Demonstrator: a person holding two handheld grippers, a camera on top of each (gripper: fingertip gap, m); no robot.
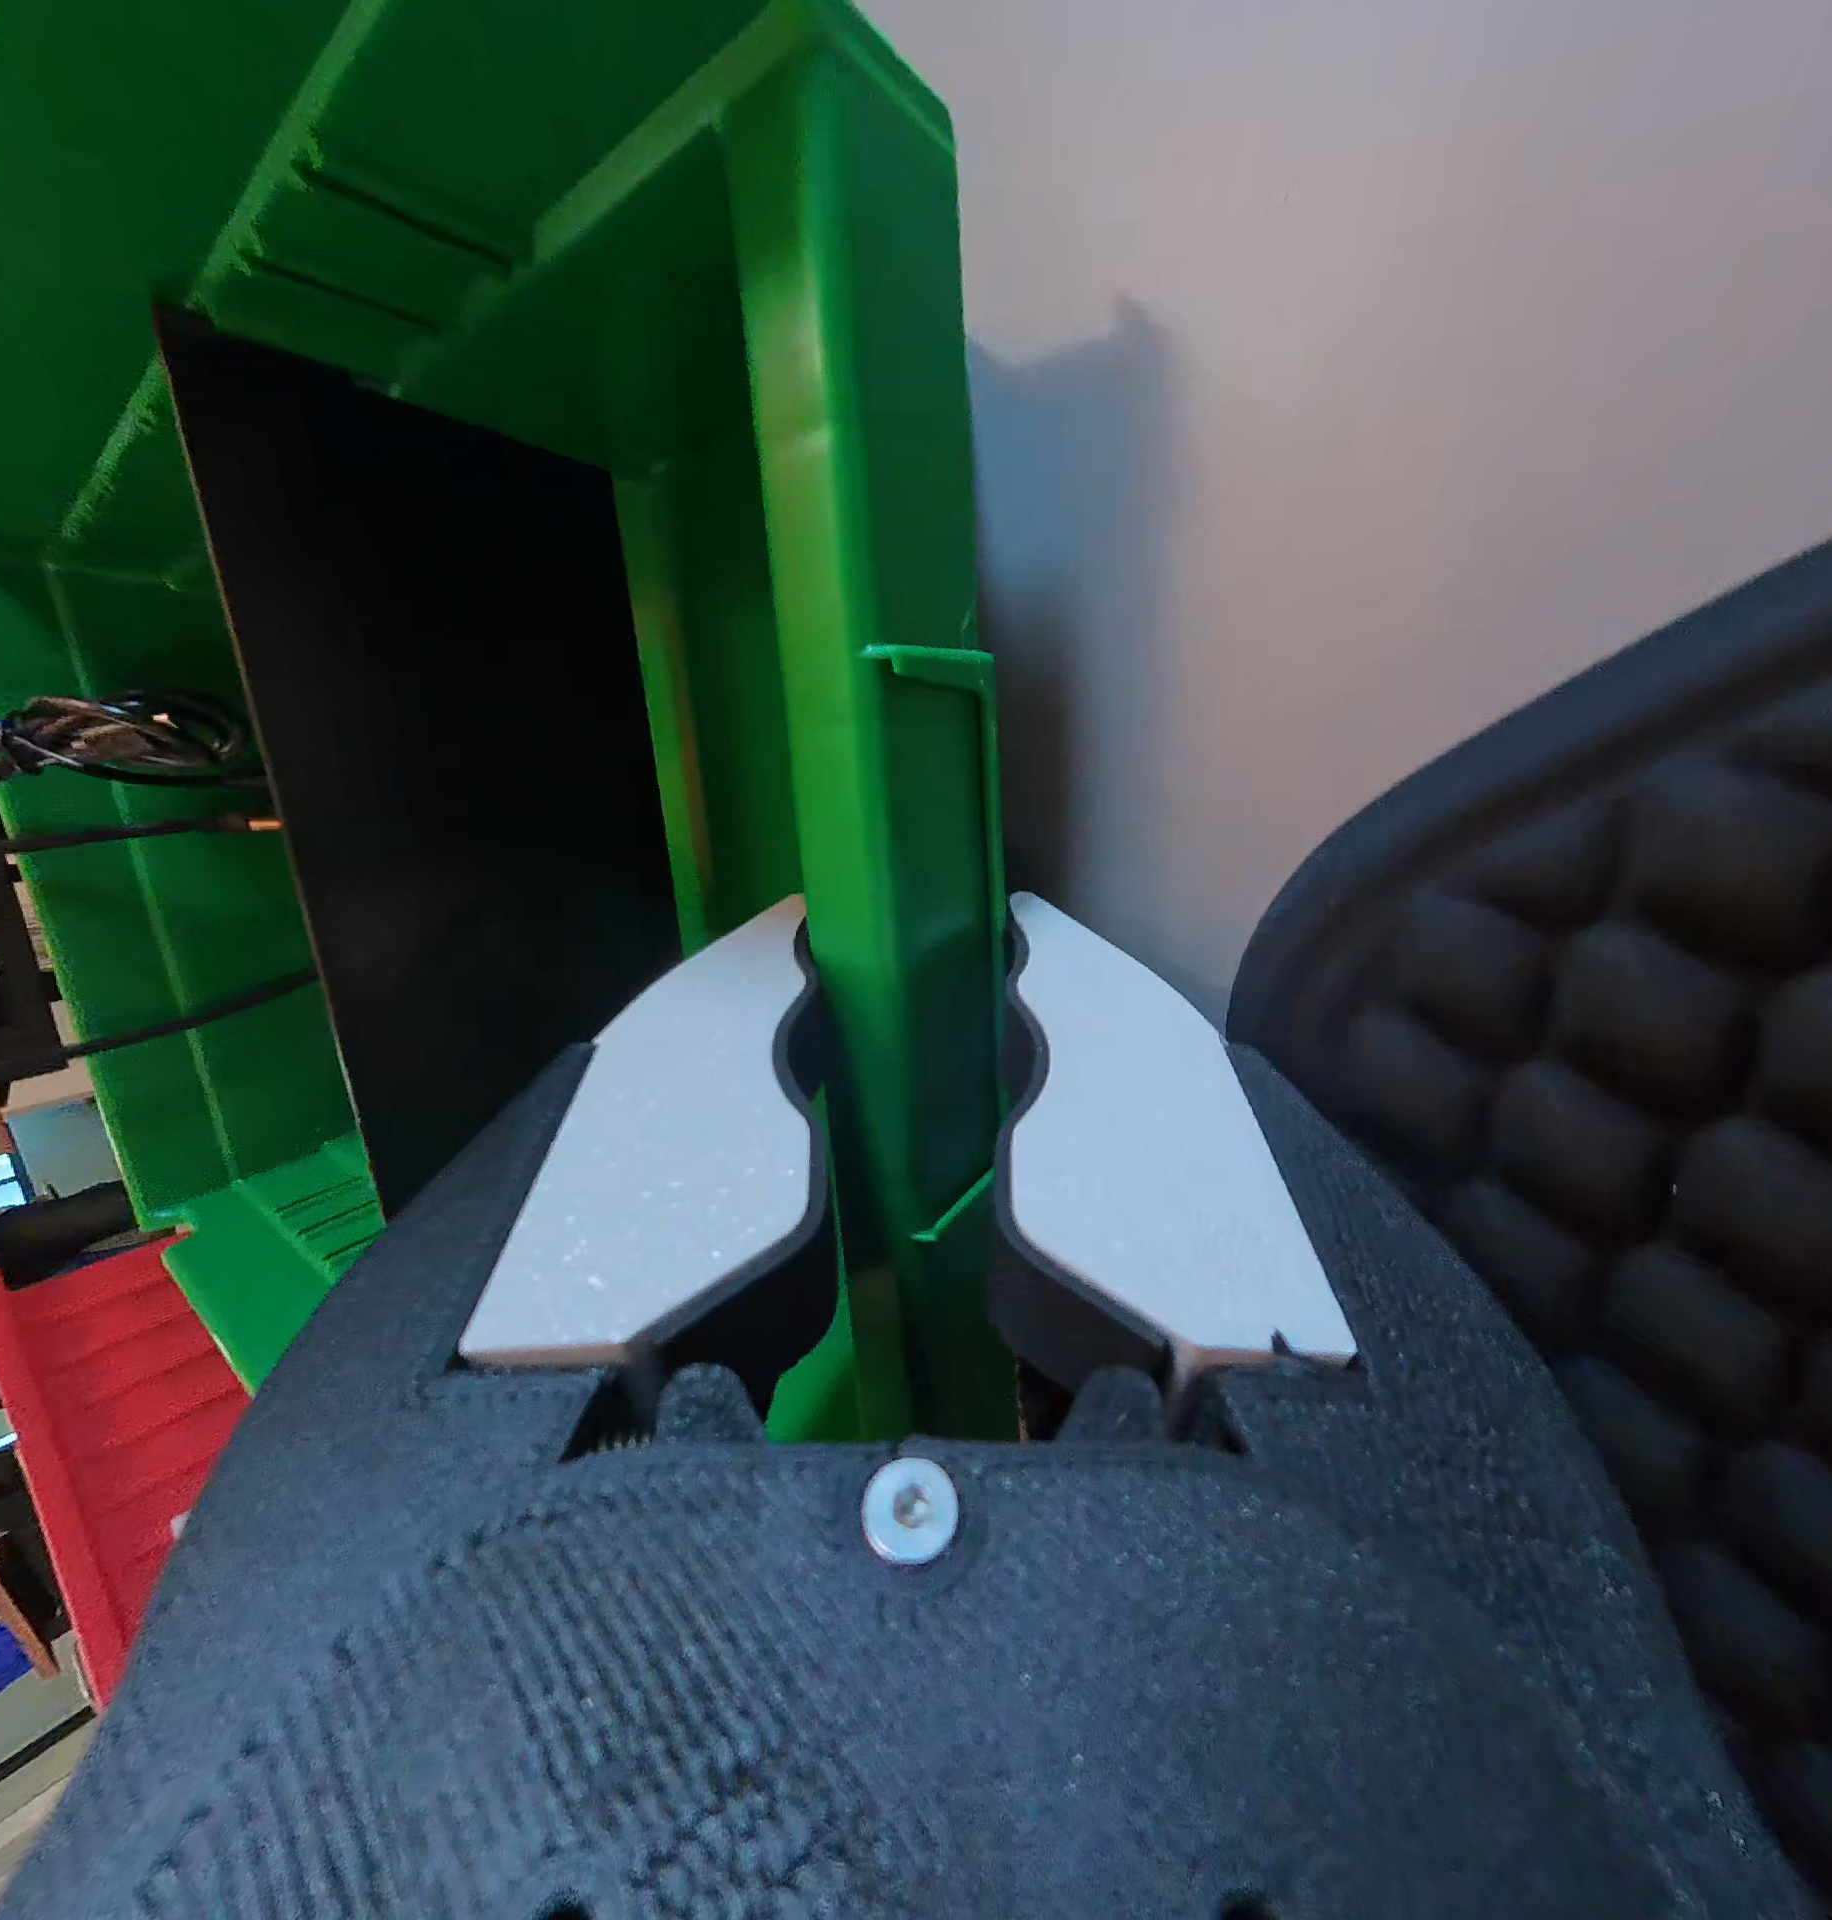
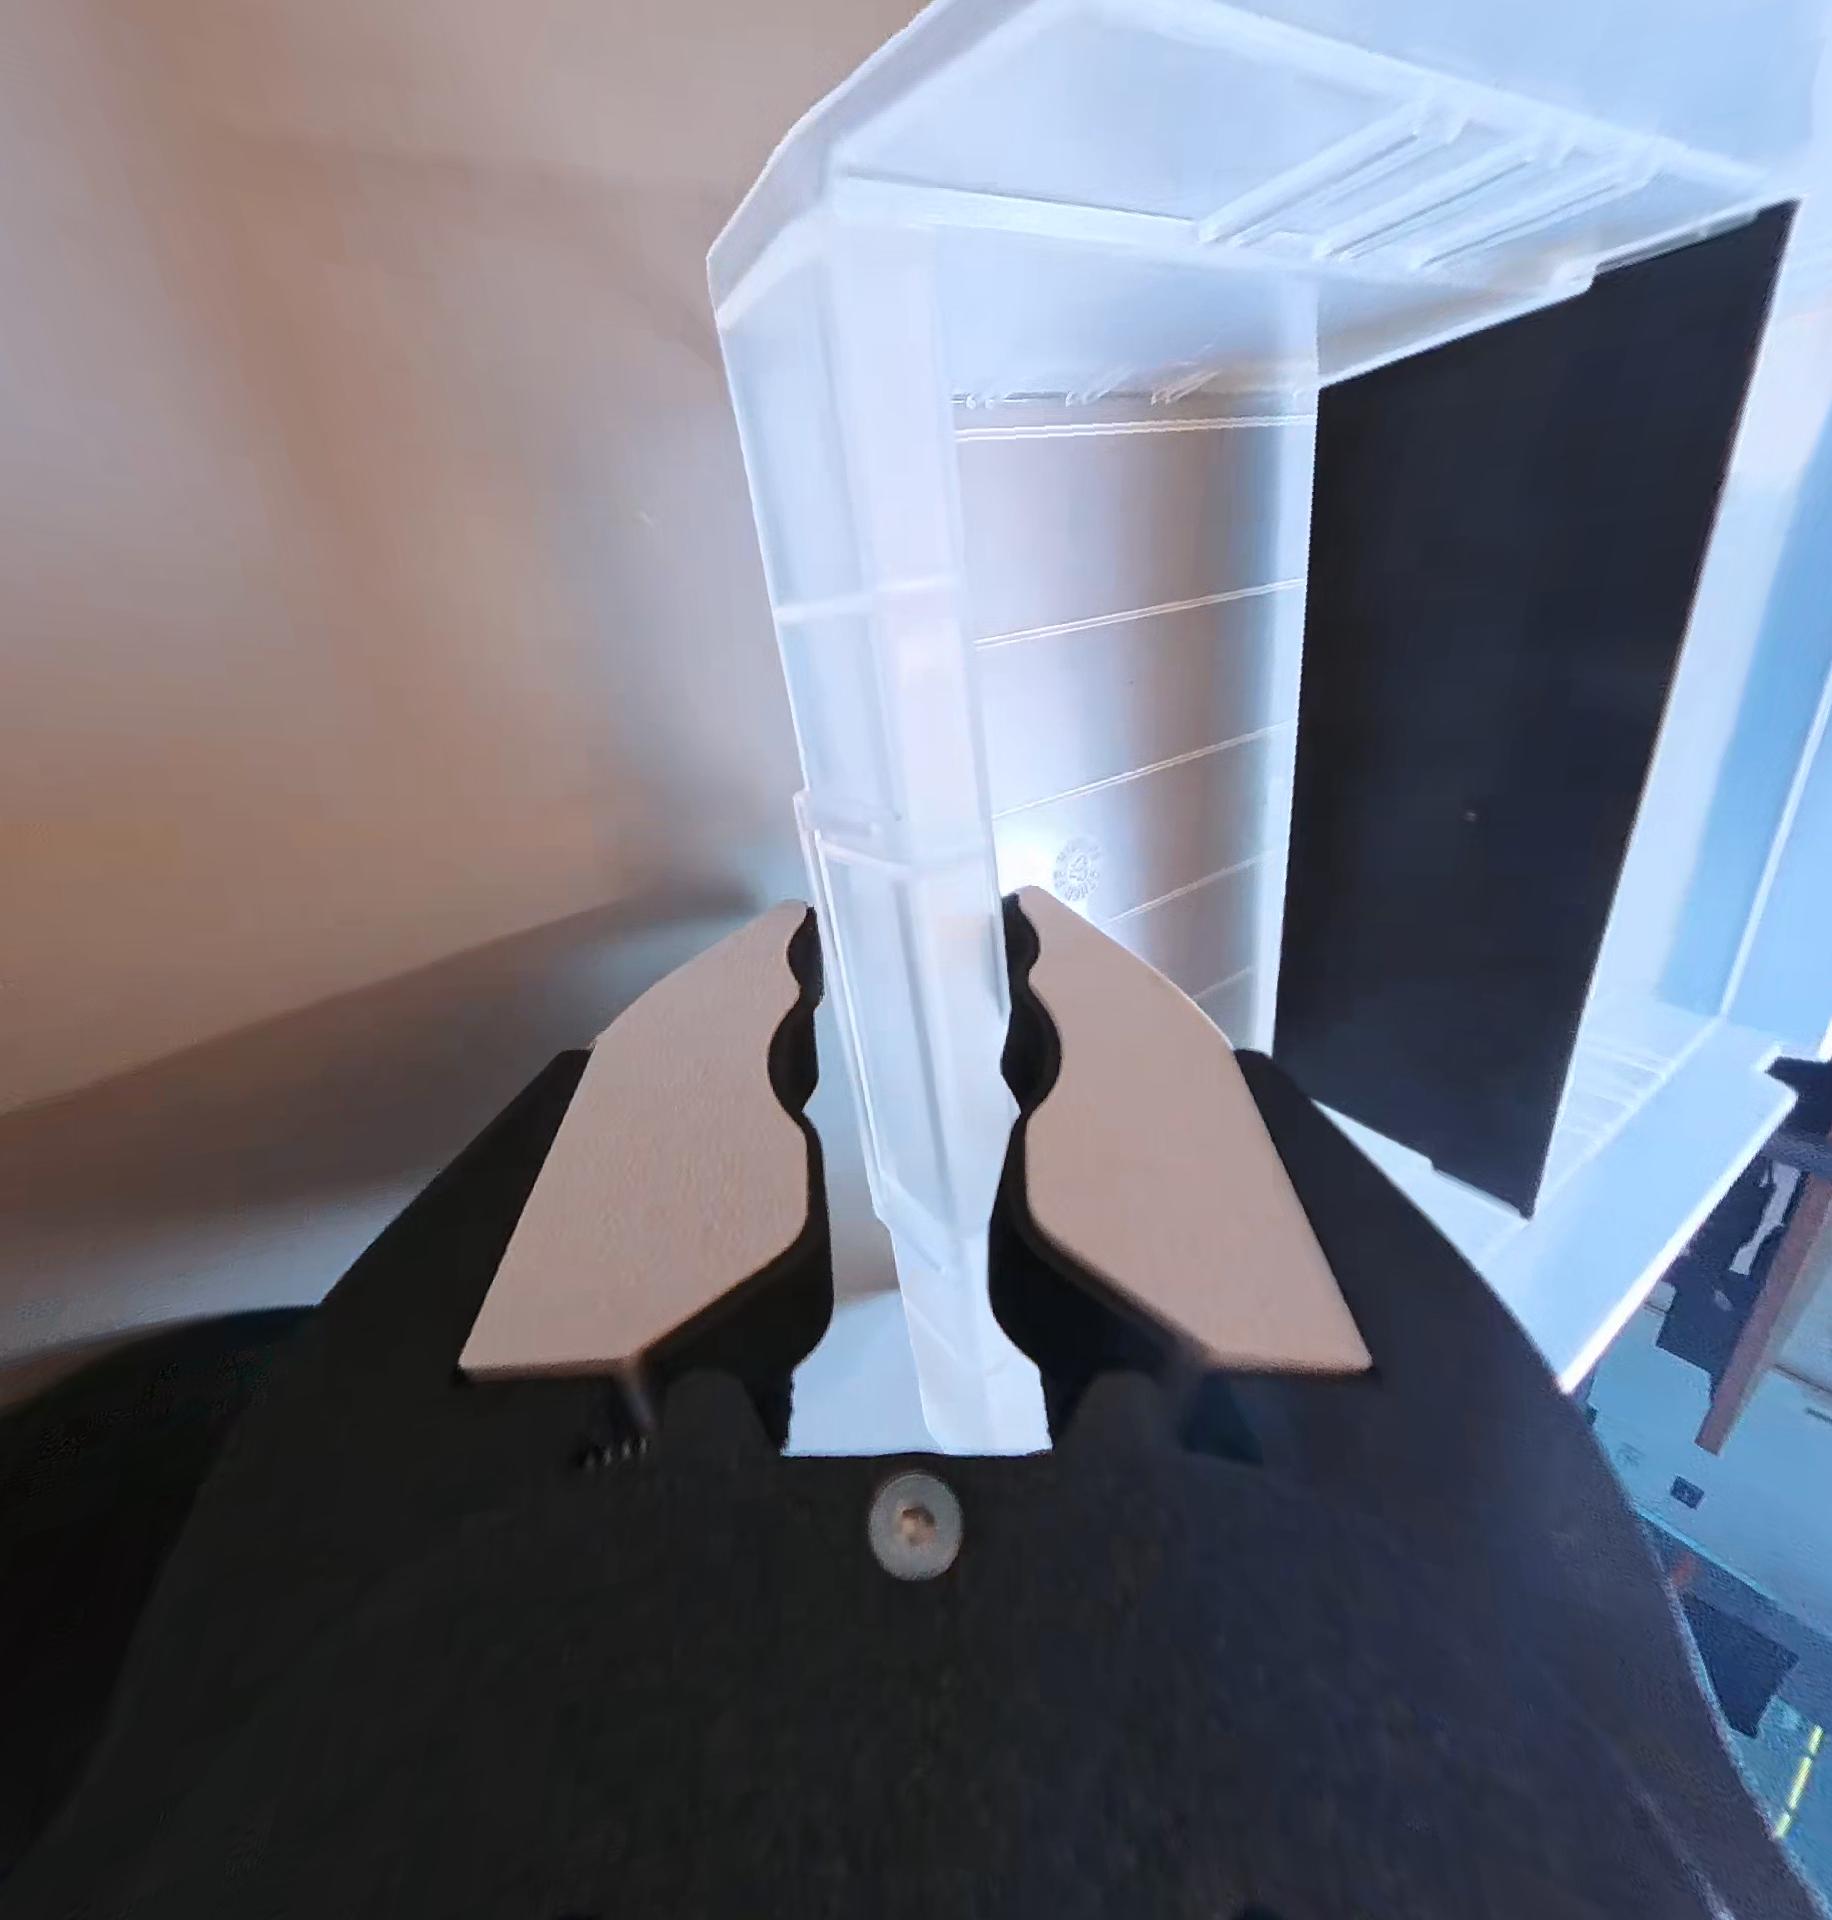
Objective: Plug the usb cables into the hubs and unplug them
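My left gripper [image 1: 907,920] is shut on the side wall of a green plastic bin [image 1: 850,416], which fills the left wrist view and is tipped so its black floor [image 1: 424,779] faces the camera. A bundle of black cables [image 1: 112,738] hangs inside the bin at the left edge. My right gripper [image 2: 907,920] is shut on the side wall of a clear plastic bin [image 2: 1099,623], tipped the same way with a black floor [image 2: 1514,727]. No hub or plug shows clearly in either view.
A red bin [image 1: 112,1403] sits below the green one at the left. A black padded cushion [image 1: 1618,1091] is close on the right of the left gripper. A pale wall [image 1: 1411,416] stands behind both bins. Dark furniture [image 2: 1805,1299] shows at the right edge. Left tips to right tips: about 45 centimeters.
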